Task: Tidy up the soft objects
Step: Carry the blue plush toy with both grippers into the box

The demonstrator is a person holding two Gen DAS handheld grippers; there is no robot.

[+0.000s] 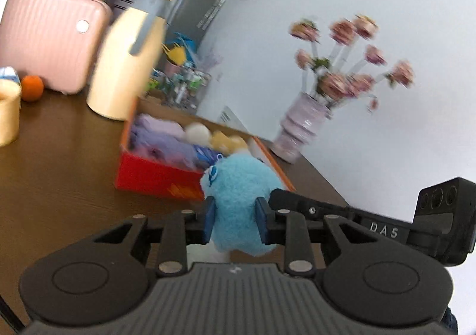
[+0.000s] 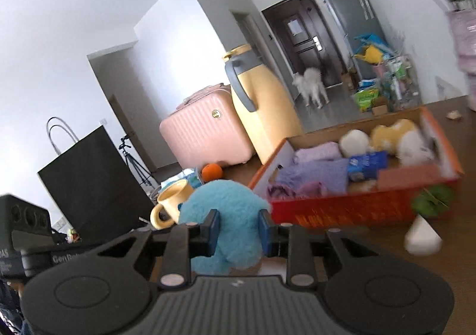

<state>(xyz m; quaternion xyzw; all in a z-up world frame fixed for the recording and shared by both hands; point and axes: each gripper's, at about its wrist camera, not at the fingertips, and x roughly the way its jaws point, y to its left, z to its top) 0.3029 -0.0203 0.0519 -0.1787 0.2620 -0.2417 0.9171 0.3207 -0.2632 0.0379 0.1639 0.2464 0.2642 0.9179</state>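
A fluffy light-blue plush toy [image 1: 238,183] fills the middle of both wrist views, held above the brown table [image 1: 59,162]. My left gripper [image 1: 235,217] is shut on it, blue pads pressing into its sides. My right gripper [image 2: 238,231] is shut on the same plush toy [image 2: 226,204] from another side, and one of its black fingers [image 1: 297,201] reaches in from the right in the left wrist view. Just beyond stands an open red-orange cardboard box [image 1: 154,177], also seen as the box [image 2: 342,210], filled with purple cloths, a blue packet and white and yellow plush toys.
A yellow thermos jug [image 1: 128,61], a pink suitcase [image 1: 50,43], an orange [image 1: 31,87] and a yellow cup [image 2: 172,201] stand left of the box. A vase of pink flowers [image 1: 300,130] is at its right. A black paper bag [image 2: 89,180], a white cone [image 2: 422,238] and a white dog [image 2: 312,85] show too.
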